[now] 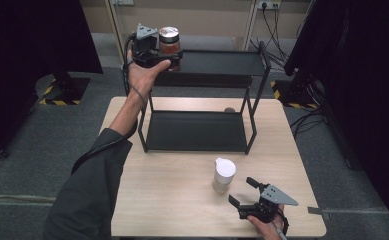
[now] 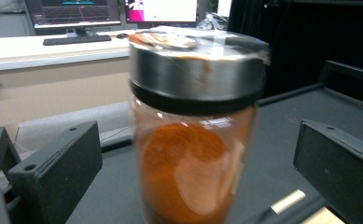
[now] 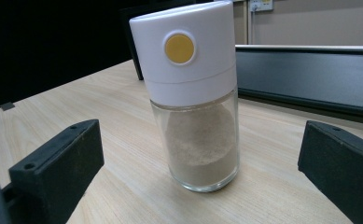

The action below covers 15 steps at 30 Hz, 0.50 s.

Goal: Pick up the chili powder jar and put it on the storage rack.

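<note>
Spice jar set on the rack's top shelf

The spice jar (image 2: 195,135) stood on the rack (image 1: 217,62), our left gripper (image 1: 158,54) gaping around it, pads clear. We judged the glass heavy, slippery, breakable: grip mid-body. Our right gripper (image 1: 244,192) gaped before the white shaker (image 3: 193,93).

A glass spice jar (image 1: 170,46) with a brushed-metal lid and a black collar stands upright on the left end of the black rack's top shelf (image 1: 222,62), filled well up with rust-orange powder (its outline slightly blurred in the left gripper view). On the pale wooden counter (image 1: 172,200) in front of the rack, a clear shaker (image 1: 224,175) with a tall white cap bearing a yellow dot stands upright, about half full of beige powder.
</note>
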Motion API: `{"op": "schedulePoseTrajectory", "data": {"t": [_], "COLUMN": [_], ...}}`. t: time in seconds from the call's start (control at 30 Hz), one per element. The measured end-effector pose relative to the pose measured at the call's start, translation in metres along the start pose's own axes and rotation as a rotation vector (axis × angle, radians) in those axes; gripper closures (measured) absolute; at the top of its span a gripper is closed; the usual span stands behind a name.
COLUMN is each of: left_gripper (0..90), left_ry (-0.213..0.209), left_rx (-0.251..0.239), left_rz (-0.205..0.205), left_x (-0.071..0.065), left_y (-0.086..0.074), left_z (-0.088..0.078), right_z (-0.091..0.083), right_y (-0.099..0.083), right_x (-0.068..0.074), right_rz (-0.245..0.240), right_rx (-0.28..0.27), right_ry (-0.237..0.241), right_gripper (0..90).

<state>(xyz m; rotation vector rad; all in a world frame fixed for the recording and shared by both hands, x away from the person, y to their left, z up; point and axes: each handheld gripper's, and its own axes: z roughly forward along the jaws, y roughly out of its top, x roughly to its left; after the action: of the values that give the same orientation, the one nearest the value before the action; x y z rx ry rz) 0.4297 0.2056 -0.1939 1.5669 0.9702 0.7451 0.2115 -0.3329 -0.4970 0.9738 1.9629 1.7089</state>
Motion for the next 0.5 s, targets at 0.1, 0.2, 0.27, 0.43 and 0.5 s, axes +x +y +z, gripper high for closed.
{"op": "schedulePoseTrajectory", "data": {"t": [0.1,0.2,0.27,0.43,0.5], "left_gripper": [0.6,0.6,0.7,0.9,0.9], "left_ry": [-0.015,-0.022,-0.027,-0.045,-0.047], "left_rx": [-0.007,-0.01,-0.011,-0.031,-0.03], "left_rz": [0.005,0.011,0.011,0.0,0.009], "left_x": [-0.001,-0.002,-0.002,-0.001,-0.001], "left_y": [-0.002,-0.005,-0.007,-0.018,-0.022], "left_z": [-0.006,-0.011,-0.014,-0.024,-0.027], "right_z": [0.0,0.0,0.0,0.0,0.0], "right_y": [0.0,0.0,0.0,0.0,0.0], "right_x": [0.0,0.0,0.0,0.0,0.0], "right_rz": [0.001,0.001,0.0,0.0,0.001], "right_rx": [-0.001,-0.001,-0.001,-0.001,0.0], "right_ry": [0.0,-0.001,-0.001,-0.002,-0.003], "right_gripper": [0.4,0.4,0.4,0.4,0.4]}}
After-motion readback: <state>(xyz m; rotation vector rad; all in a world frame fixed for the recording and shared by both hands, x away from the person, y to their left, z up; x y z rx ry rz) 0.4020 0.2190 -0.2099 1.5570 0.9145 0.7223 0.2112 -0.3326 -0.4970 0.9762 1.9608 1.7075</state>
